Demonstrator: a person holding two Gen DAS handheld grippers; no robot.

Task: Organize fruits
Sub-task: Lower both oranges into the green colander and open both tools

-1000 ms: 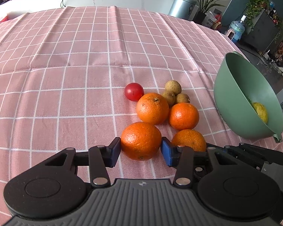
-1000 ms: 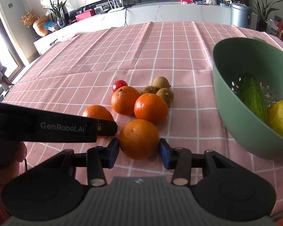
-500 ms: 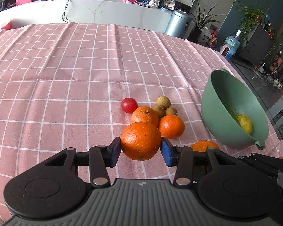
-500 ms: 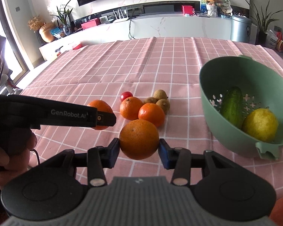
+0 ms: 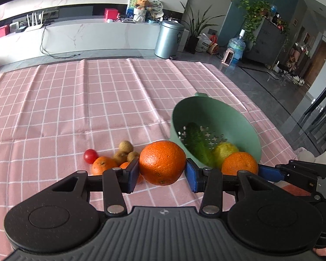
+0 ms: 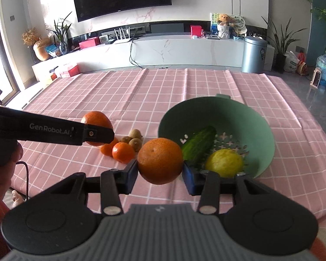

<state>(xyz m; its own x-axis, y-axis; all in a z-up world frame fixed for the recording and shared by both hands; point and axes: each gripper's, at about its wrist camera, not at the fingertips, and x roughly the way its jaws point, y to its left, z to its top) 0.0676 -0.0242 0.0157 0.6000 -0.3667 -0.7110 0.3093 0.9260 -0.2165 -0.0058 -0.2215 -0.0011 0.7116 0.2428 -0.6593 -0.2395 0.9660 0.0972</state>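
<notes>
The tabletop (image 6: 206, 91) is covered by a pink checked cloth. Its far half is bare up to the far edge, and the left side is bare as well. The right edge runs close behind the colander (image 6: 265, 134), which sits at the right of the cloth; floor lies beyond that edge.

The left gripper (image 5: 162, 174) is clamped on an orange (image 5: 162, 162), both blue pads pressed to its sides, and the fruit is clear of the cloth, just left of the colander (image 5: 239, 119) rim. The right gripper (image 6: 160, 170) is likewise closed on a second orange (image 6: 160, 160), raised off the cloth at the colander's near-left rim. In the right wrist view the left gripper's orange (image 6: 96, 121) shows behind its black finger, further left.

Count:
- Oranges: four. Two held, two on the cloth (image 6: 123, 152) in the loose group left of the colander; of the second only a part shows in either view.
- Small brown fruits (image 6: 135, 139): three, touching, at the far side of that group.
- Tomato (image 5: 90, 156): one, at the left end of the group.
- Cucumber (image 6: 198, 144): one, inside the colander.
- Lemon (image 6: 225, 162): one, inside the colander, right of the cucumber.

A hand (image 6: 2, 163) holds the left gripper's handle at the left edge.
</notes>
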